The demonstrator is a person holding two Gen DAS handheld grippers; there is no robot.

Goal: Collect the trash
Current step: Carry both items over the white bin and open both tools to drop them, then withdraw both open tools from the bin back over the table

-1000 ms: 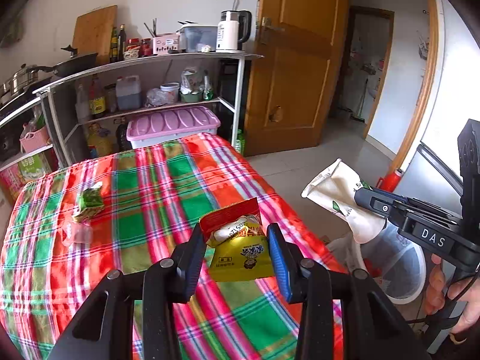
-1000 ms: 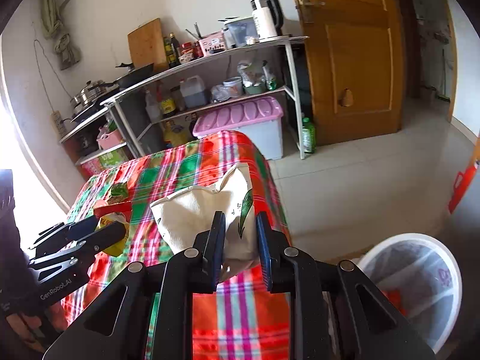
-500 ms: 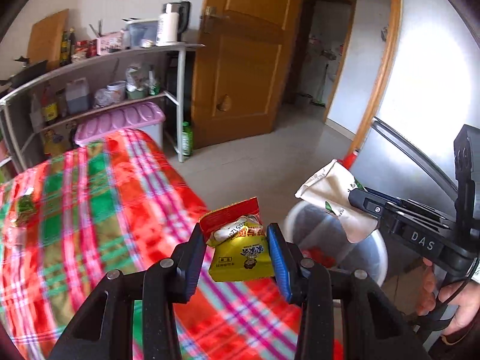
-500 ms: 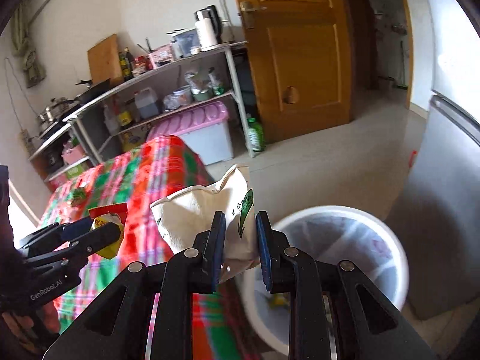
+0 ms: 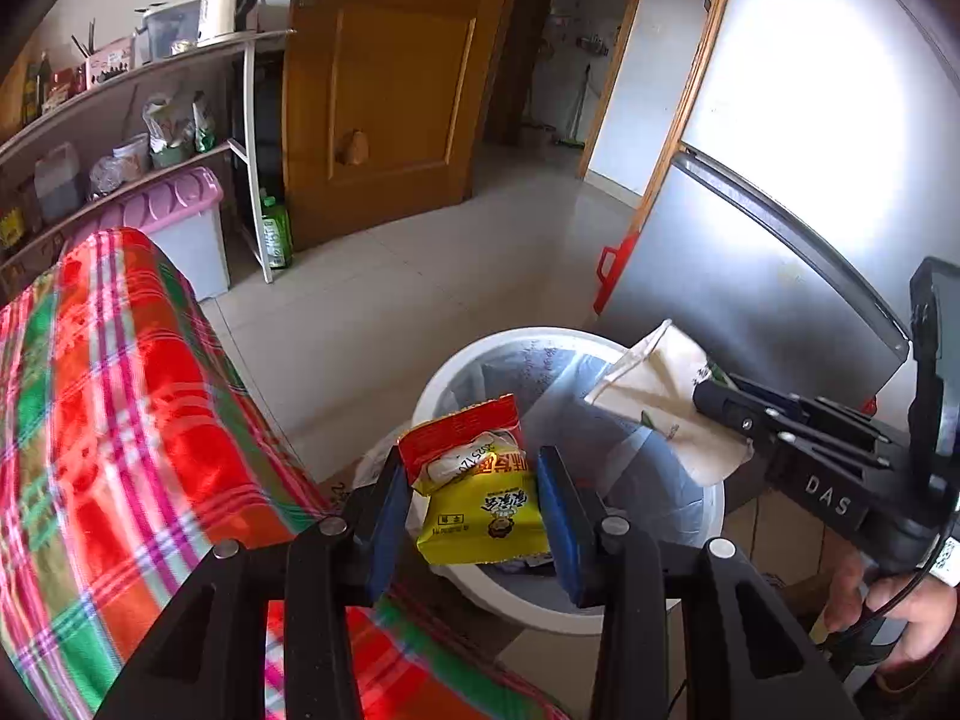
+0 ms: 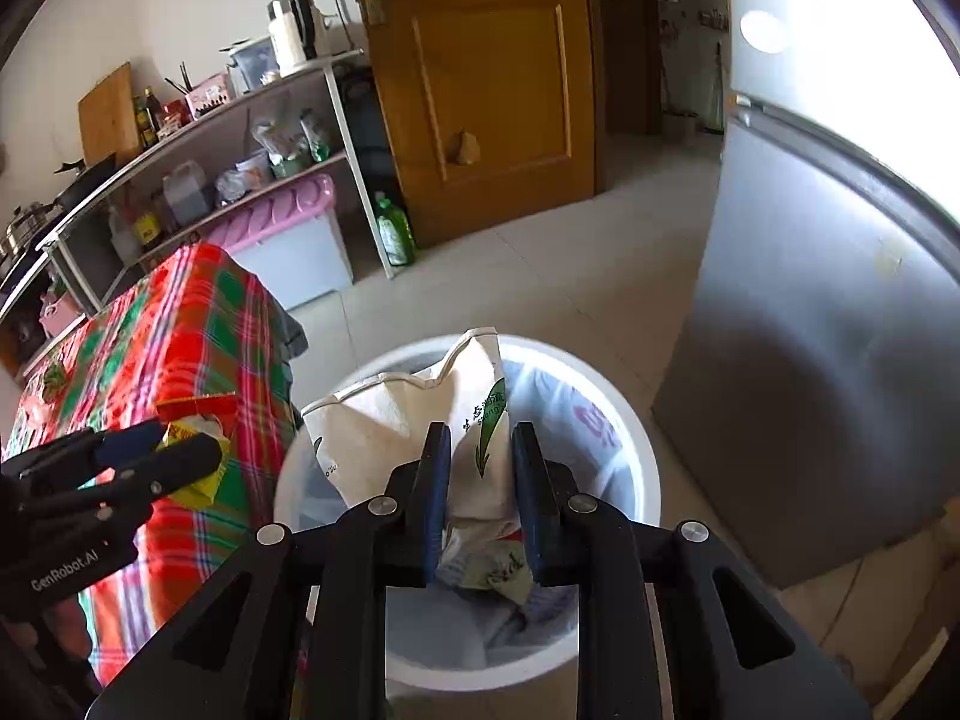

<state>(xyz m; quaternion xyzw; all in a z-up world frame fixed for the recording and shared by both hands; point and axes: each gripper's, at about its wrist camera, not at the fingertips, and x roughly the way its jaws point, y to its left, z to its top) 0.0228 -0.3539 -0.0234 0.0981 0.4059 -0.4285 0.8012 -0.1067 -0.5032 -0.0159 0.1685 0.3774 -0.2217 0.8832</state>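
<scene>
From the left wrist, the left hand-held gripper (image 5: 477,507) is clamped at a middling width on a red and yellow snack packet (image 5: 480,489), which hangs over the near rim of the white trash bin (image 5: 570,606) on the floor. To the right, the right hand-held gripper (image 5: 729,414) holds a crumpled cream paper bag (image 5: 666,399) above the far side of the bin. The counter with its plaid cloth (image 5: 120,420) lies to the left, just beside the bin. The step in hand looks like the drop: both pieces are carried and poised over the opening. The packet sits close to the rim, so I judge the next move calls for a little more reach inward before the jaws part.

From the right wrist, the right hand-held gripper (image 6: 477,480) is narrowly closed on the paper bag (image 6: 414,426), well centred over the lined bin (image 6: 636,480). The left hand-held gripper (image 6: 162,459) shows at the left edge with the packet (image 6: 198,420) against the cloth (image 6: 198,324).

The bin's contents are mostly hidden behind the bag and the fingers; only scraps of colour show. Small green items far back on the cloth are too small to identify.
</scene>
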